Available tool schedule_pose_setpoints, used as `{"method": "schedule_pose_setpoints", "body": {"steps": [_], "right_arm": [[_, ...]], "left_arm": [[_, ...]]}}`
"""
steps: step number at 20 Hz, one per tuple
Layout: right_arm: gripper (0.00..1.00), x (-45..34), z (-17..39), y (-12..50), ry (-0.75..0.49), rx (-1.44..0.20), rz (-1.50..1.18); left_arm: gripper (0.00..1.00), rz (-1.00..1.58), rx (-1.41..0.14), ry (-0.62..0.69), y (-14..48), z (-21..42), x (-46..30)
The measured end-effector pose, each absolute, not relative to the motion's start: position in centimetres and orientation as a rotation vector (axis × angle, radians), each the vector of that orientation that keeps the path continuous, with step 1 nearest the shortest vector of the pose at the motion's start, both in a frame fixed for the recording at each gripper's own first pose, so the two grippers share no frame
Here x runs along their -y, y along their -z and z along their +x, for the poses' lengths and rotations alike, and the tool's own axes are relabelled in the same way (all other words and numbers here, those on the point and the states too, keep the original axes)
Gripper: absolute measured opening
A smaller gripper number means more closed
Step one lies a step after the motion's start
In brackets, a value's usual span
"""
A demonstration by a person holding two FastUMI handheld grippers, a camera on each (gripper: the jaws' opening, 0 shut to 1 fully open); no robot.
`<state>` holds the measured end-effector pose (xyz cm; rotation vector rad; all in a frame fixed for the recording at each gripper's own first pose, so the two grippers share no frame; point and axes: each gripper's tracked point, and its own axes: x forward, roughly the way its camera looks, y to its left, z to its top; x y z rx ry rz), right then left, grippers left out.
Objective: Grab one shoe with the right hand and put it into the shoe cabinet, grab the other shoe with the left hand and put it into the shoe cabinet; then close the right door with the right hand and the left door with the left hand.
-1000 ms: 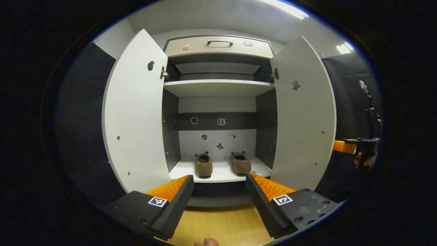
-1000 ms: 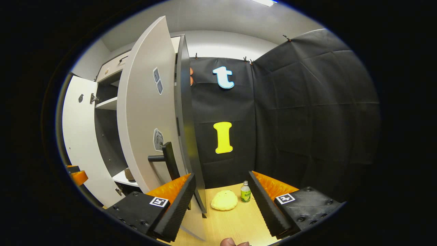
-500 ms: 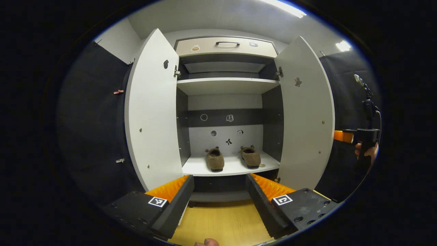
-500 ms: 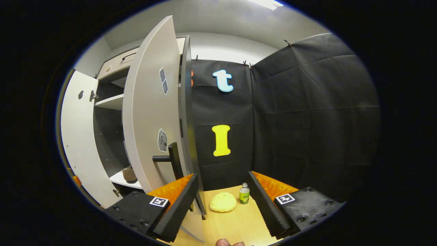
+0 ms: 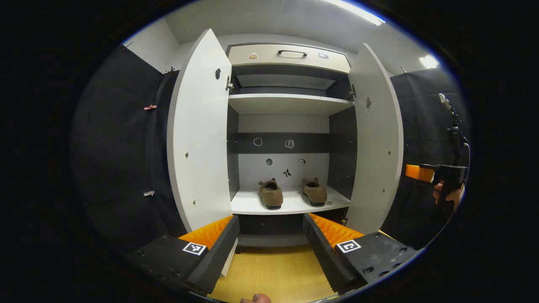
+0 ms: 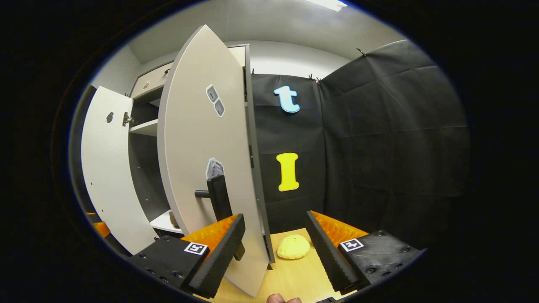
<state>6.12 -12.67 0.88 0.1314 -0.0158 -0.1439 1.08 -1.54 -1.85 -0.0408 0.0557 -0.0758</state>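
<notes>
Left gripper [image 5: 271, 240], jaws spread and empty, faces the open shoe cabinet [image 5: 290, 103]. Two brown slippers [image 5: 271, 194] [image 5: 314, 191] sit side by side on the cabinet's lower shelf. Left door [image 5: 200, 134] and right door [image 5: 377, 139] stand open. Right gripper [image 6: 273, 242], released, is just beside the right door's black handle [image 6: 219, 195]; a yellow bun-shaped object [image 6: 293, 246] lies beyond the cabinet's side.

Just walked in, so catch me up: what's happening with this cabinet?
A person holds a gripper in each hand at an open shoe cabinet. Both shoes sit on its bottom shelf. Both doors are open. The right gripper, open, is beside the right door's handle; the left gripper hangs open in front.
</notes>
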Motion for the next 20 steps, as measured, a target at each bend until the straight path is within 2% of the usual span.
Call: {"method": "schedule_pose_setpoints", "body": {"steps": [6,11,12,13,20], "right_arm": [[0.98,6.7,8.4,-0.7,0.050,-0.004,0.131],[0.98,0.0,9.5,-0.2,-0.088,-0.042,0.133],[1.00,-1.1,9.5,-0.1,-0.108,-0.044,0.123],[0.98,-2.0,9.3,-0.1,-0.124,-0.043,0.114],[0.98,-5.5,7.8,1.3,-0.176,-0.072,0.113]], "left_arm": [[0.96,-0.061,-0.070,0.046,2.4,0.5,-0.6],[0.96,-0.068,-0.071,0.006,2.7,0.0,-3.1],[0.96,-0.071,-0.074,-0.002,2.7,0.0,-3.6],[0.96,-0.075,-0.076,-0.011,2.7,0.0,-4.2],[0.96,-0.064,-0.104,-0.062,3.3,-0.1,-10.0]]}}
